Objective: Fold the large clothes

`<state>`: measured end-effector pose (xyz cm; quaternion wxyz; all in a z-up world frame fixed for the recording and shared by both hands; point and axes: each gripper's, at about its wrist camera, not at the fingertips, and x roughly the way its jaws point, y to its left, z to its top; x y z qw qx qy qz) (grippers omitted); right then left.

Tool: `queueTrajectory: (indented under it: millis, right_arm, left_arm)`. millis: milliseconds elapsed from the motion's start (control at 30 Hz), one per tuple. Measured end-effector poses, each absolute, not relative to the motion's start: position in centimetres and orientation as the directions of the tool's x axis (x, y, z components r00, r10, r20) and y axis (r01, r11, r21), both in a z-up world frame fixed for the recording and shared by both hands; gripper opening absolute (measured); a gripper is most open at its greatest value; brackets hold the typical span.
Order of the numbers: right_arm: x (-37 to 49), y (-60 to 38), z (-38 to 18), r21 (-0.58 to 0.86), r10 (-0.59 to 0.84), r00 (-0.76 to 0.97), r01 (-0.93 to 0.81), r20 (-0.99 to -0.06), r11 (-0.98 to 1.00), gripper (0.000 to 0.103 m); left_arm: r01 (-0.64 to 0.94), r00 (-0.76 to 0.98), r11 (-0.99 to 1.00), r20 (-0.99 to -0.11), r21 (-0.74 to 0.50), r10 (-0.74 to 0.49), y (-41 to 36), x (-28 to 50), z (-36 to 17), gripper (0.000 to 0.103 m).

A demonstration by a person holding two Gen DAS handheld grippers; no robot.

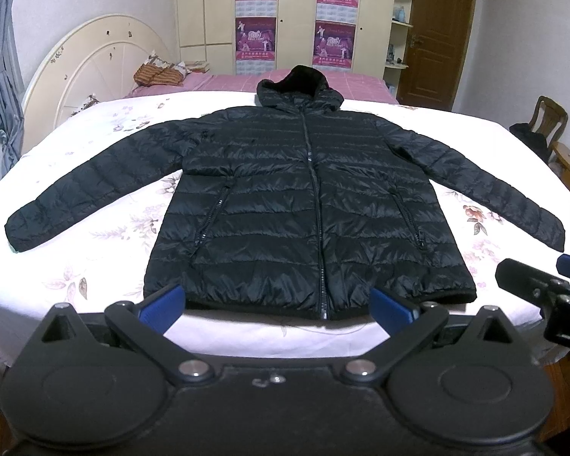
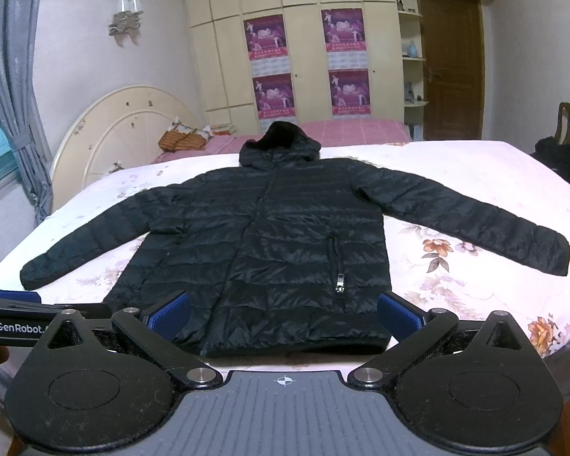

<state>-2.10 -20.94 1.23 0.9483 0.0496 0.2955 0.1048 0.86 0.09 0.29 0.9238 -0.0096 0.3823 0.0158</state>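
Bed (image 2: pixel 475 174): only right wrist shows wall lamp (image 2: pixel 127 19).

A black puffer jacket (image 1: pixel 285 205) lies flat and face up on a bed (image 1: pixel 95 174) covered with a white flowered sheet. Its zip is closed, both sleeves are spread out to the sides, and the hood points toward the far wardrobe (image 1: pixel 285 15). The left gripper (image 1: pixel 277 304) sits at the near edge, its blue pads wide apart just above the jacket's hem, holding nothing. Part of the right gripper (image 1: pixel 539 285) shows at the right edge, near the sleeve cuff.
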Motion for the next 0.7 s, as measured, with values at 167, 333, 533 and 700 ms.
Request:
queueTrajectory:
  millis: [167, 333, 533, 700]
  right_arm:
    - [-1.8, -21.2, 1.1, 0.161, 0.227, 0.804, -0.165, -0.549, 0.973, 0.103]
    - [-1.6, -21.3, 1.0, 0.16, 0.226, 0.805, -0.164, -0.549, 0.973, 0.103]
    - [-1.0, -21.5, 1.0, 0.161, 0.219, 0.805, -0.155, -0.551, 0.975, 0.103]
    - [-0.5, -21.6, 0.9, 0.159, 0.21, 0.808, -0.145, -0.55, 0.977, 0.103]
  left_arm:
    - [-0.038, 0.707, 0.999, -0.707, -0.006, 0.023, 0.1, 0.9, 0.3, 0.103]
    - [-0.04, 0.707, 0.999, -0.707, -0.006, 0.024, 0.1, 0.9, 0.3, 0.103]
    - [-0.046, 0.706, 0.999, -0.707, -0.006, 0.028, 0.5, 1.6, 0.1, 0.103]
    - [-0.045, 0.706, 0.999, -0.708, -0.005, 0.028, 0.8, 2.3, -0.2, 0.103]
